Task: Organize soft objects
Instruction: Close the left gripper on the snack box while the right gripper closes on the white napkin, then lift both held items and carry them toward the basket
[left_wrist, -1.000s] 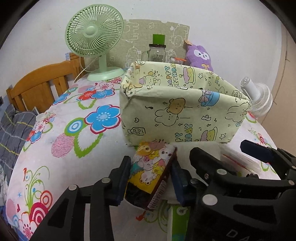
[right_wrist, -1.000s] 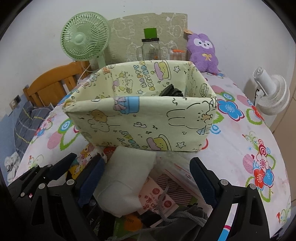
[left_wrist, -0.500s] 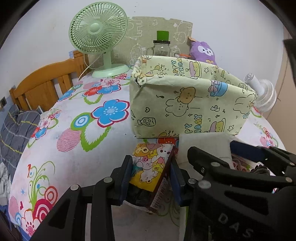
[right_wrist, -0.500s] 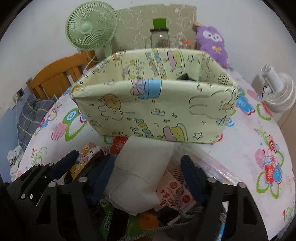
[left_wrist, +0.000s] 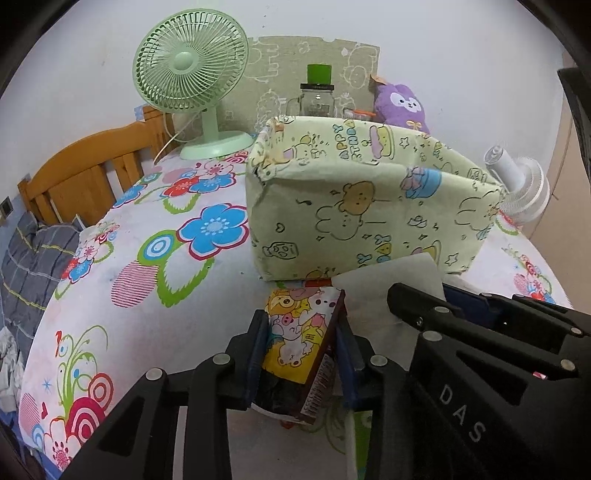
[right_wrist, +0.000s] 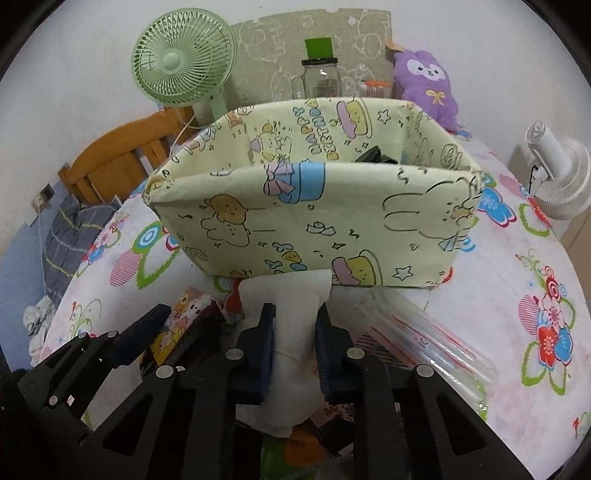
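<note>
White soft pack (right_wrist: 291, 325), pinched between the pads of the right tool (right_wrist: 294, 347), looks light and squashy, best gripped mid-body so it doesn't fold. Just left of it, the left tool (left_wrist: 301, 354) is closing on a cartoon-printed packet (left_wrist: 299, 332); the fabric bin (right_wrist: 314, 221) stands straight ahead on the tabletop (right_wrist: 517, 295).

A bedroom at home — wooden headboard (left_wrist: 85, 166), plush toy (right_wrist: 428, 88), floral sheet (left_wrist: 147, 258).

Left tool (left_wrist: 301, 343): black frame, dark-blue pads, silver screws, "DAS" lettering.
</note>
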